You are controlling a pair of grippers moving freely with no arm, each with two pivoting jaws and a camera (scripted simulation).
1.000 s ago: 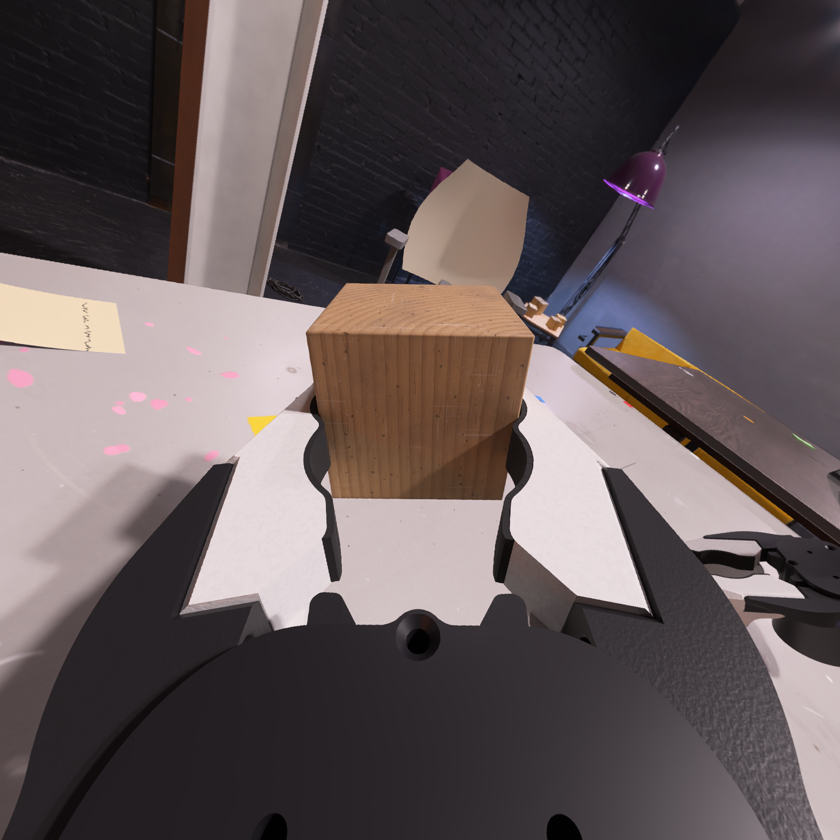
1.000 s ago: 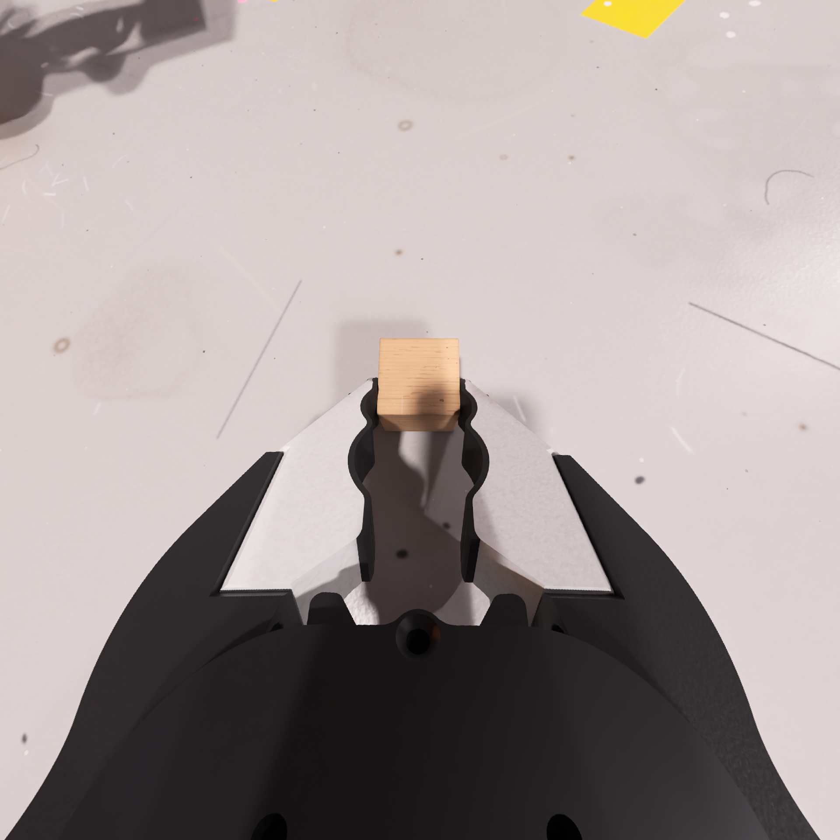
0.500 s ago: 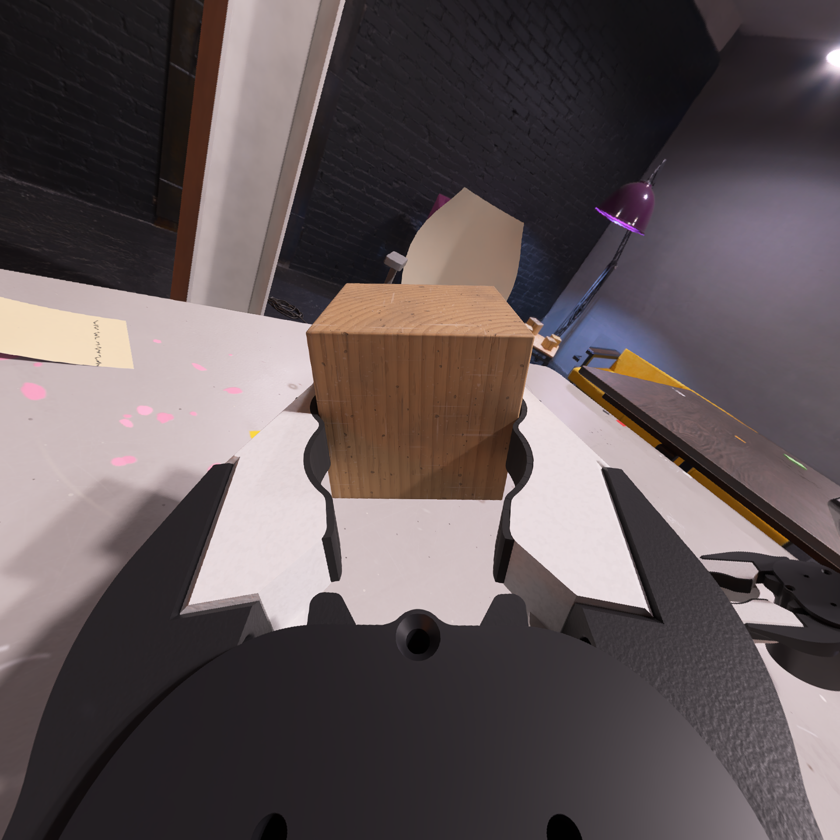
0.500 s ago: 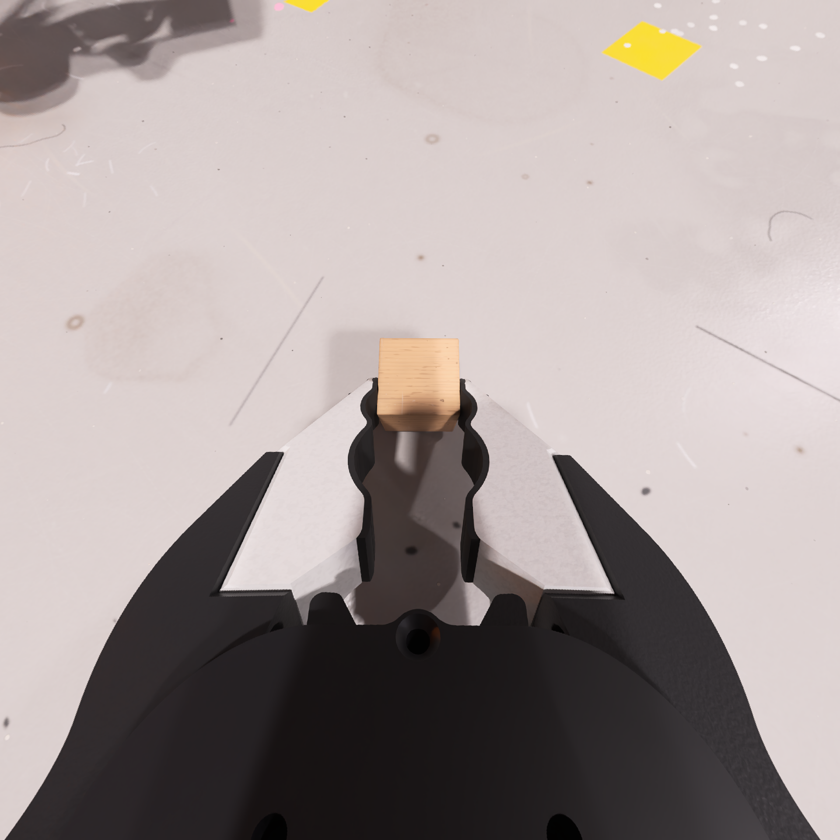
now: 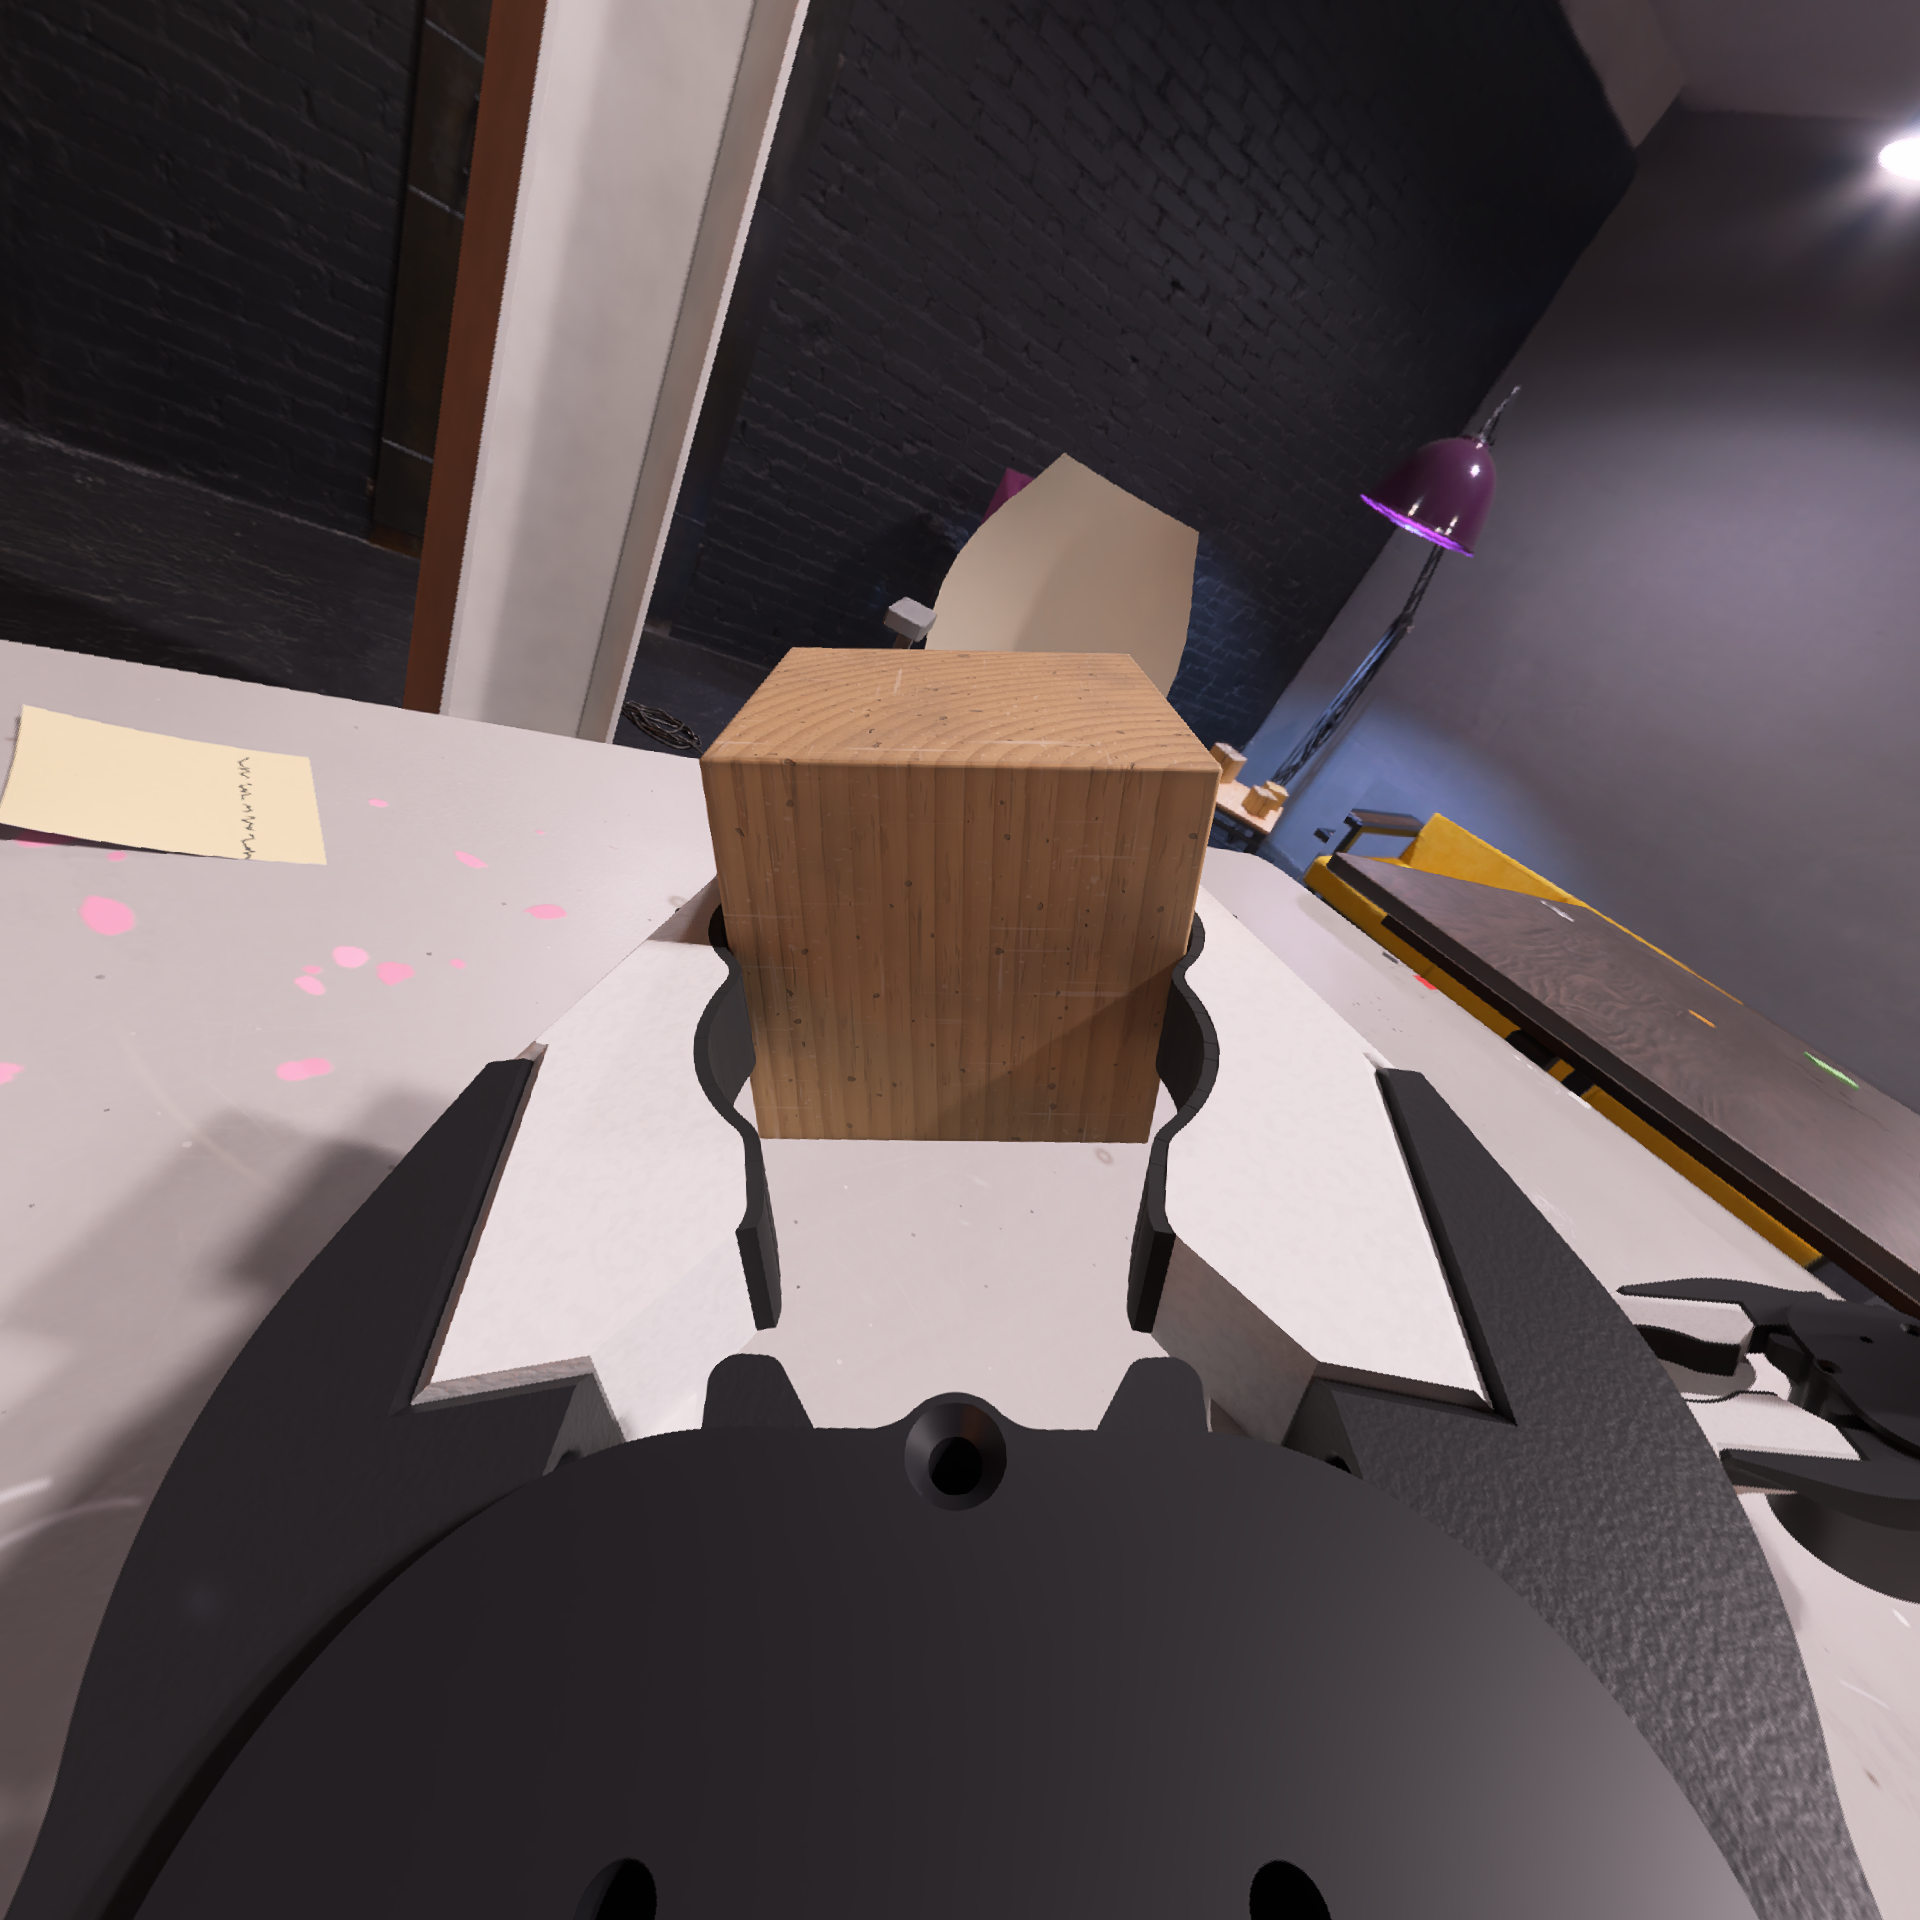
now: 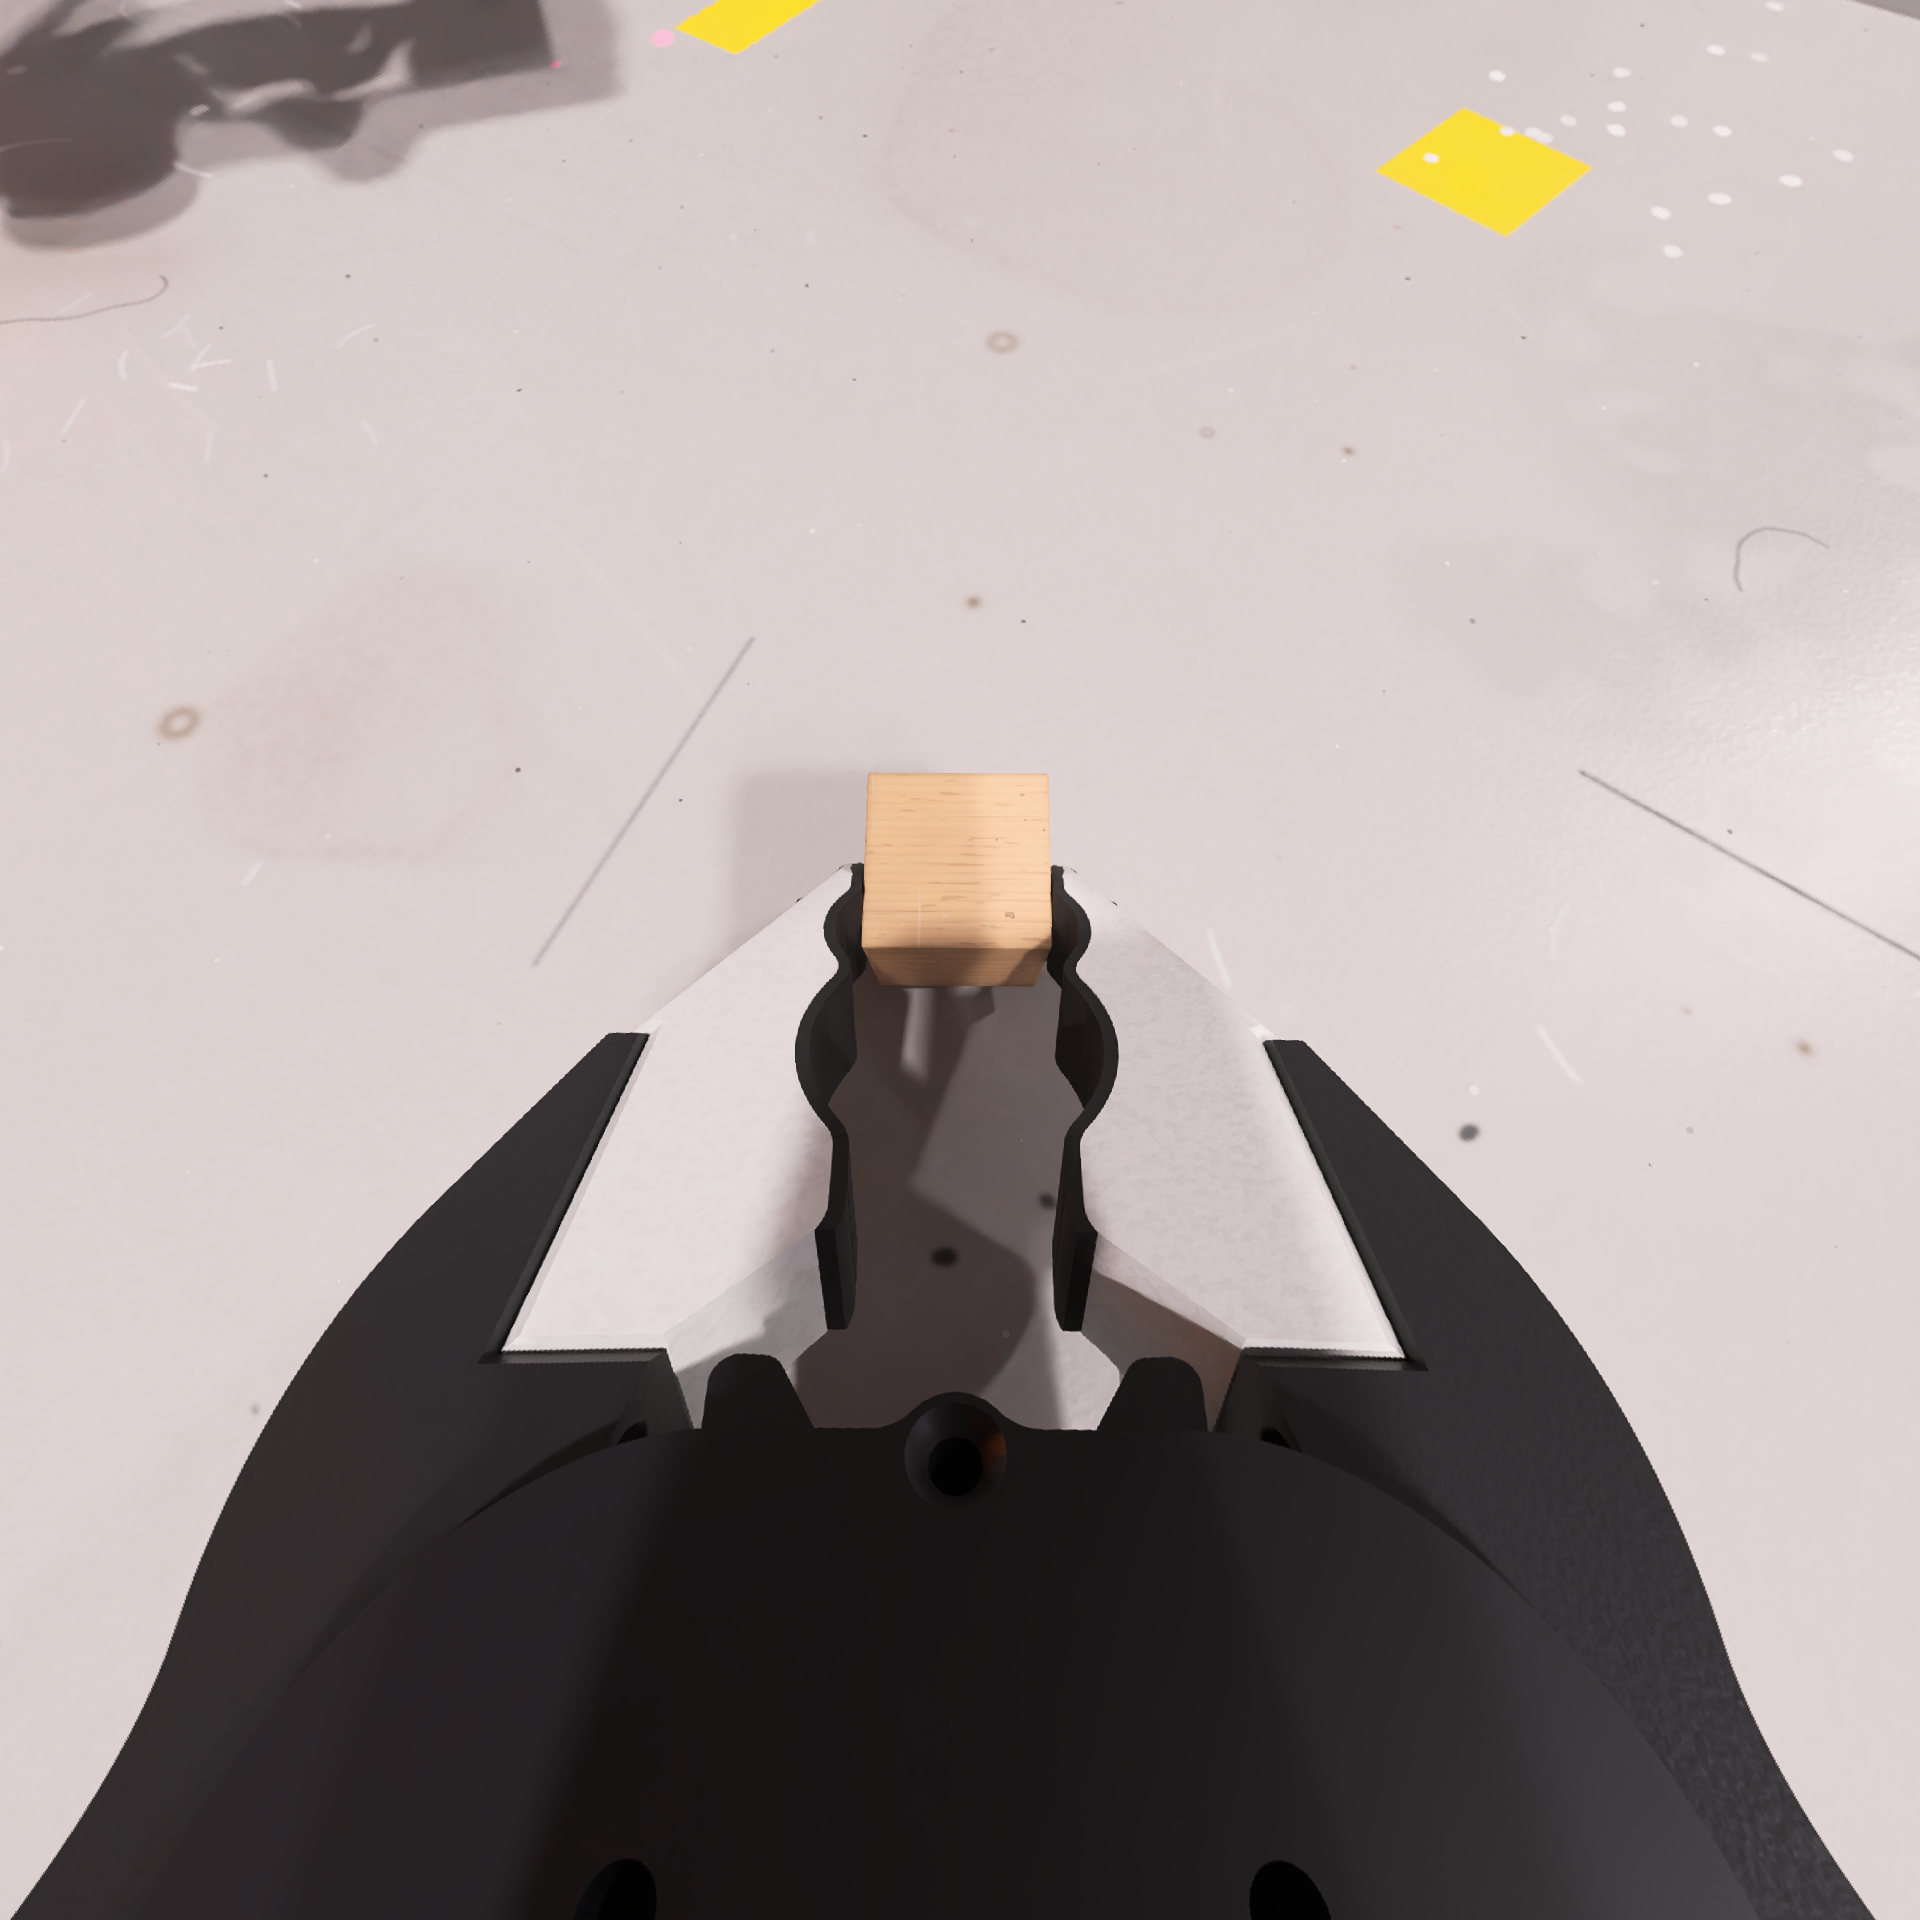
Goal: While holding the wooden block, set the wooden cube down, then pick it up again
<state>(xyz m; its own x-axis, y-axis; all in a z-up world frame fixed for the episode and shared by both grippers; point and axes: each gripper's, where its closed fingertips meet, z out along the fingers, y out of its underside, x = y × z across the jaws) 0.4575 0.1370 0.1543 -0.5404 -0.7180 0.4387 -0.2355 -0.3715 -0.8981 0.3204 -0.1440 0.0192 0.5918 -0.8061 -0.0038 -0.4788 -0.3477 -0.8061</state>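
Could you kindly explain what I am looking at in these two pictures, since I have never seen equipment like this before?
These are two separate grabbing tools, each with a camera looking forward along its own jaws, so each picture's dark lower half is the tool itself.

In the left wrist view, the left gripper is clamped on the large brown wooden block. Beyond it lies a pale grey paint-speckled table with a cream paper sheet, and the other tool shows at the right edge.

In the right wrist view, the right gripper looks down at the same table and pinches the small pale wooden cube between its tips. A yellow square patch marks the surface farther off.
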